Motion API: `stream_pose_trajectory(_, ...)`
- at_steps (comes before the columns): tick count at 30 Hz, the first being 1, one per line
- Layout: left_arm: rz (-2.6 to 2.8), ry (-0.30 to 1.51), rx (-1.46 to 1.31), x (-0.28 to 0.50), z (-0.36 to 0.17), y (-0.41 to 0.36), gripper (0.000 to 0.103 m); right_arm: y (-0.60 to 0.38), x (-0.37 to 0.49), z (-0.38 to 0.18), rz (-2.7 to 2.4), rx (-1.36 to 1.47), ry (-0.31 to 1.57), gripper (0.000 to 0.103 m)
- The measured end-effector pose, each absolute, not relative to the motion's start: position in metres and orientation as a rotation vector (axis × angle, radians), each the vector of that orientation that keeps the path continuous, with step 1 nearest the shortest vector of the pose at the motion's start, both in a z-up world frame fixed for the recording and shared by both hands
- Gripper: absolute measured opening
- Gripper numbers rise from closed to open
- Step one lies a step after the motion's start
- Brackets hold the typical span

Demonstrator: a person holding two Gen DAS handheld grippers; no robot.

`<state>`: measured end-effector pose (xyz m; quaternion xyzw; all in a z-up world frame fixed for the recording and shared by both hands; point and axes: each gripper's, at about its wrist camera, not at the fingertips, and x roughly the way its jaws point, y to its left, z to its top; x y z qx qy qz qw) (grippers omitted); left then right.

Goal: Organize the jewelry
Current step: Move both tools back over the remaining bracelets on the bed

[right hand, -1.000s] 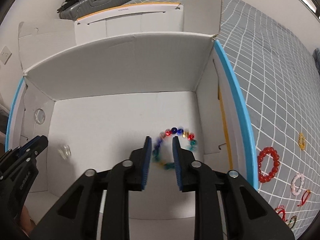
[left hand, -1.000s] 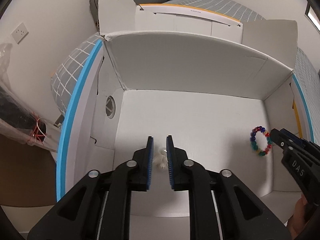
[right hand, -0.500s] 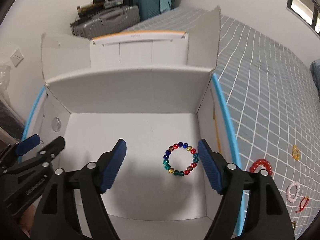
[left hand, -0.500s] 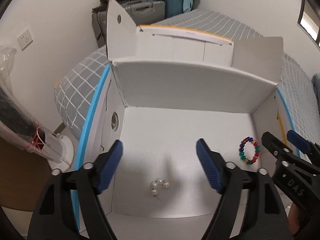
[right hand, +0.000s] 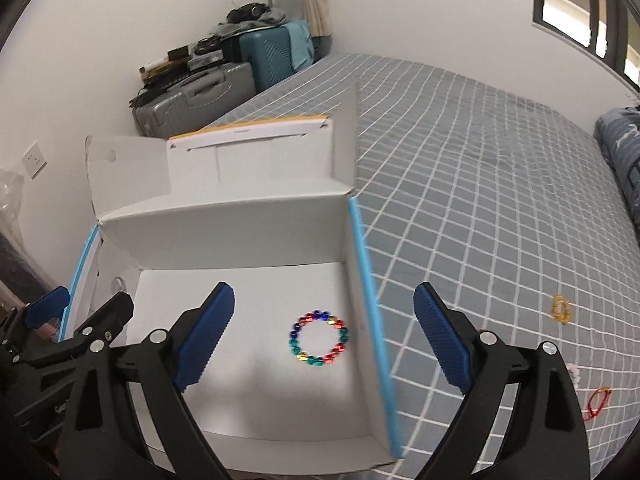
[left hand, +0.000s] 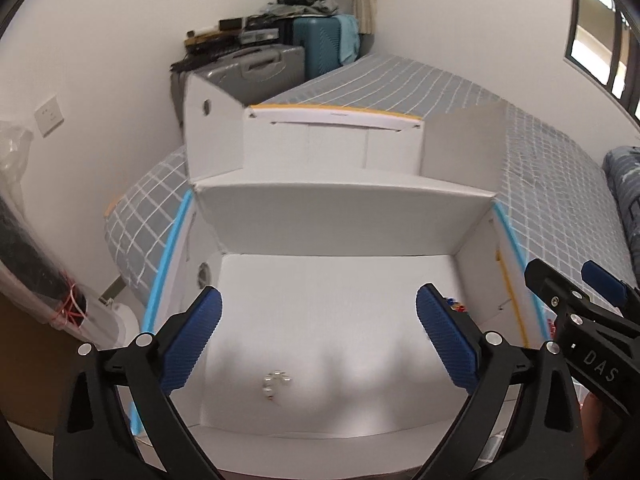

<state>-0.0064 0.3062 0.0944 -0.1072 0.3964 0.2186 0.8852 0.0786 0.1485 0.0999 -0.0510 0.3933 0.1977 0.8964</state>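
Both grippers, left [left hand: 318,334] and right [right hand: 324,332], are wide open and hold nothing. The bracelet [right hand: 319,338] and pearls [left hand: 275,382] lie in the box [right hand: 224,232]. Next, the right one should reach slowly for the yellow piece [right hand: 561,308] on the bed [right hand: 480,200].

Multicolor bead bracelet [left hand: 454,304] mostly hidden behind left gripper finger [left hand: 446,340], by box's [left hand: 344,224] right wall; pearl piece [left hand: 275,382] blurred.

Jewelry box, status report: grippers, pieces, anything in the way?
Left gripper open, right gripper open, both empty. Multicolor bead bracelet and pearl piece lie in white box. Nothing blocking.
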Motion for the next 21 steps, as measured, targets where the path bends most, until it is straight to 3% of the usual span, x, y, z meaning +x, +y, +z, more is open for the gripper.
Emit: stream_pose_trajectory(21, 0.239, 0.794, -0.121, 0.026, 0.116, 0.177, 0.096, 0.000, 0.080, 0.114, 0.206, -0.053, 0.793, 0.088)
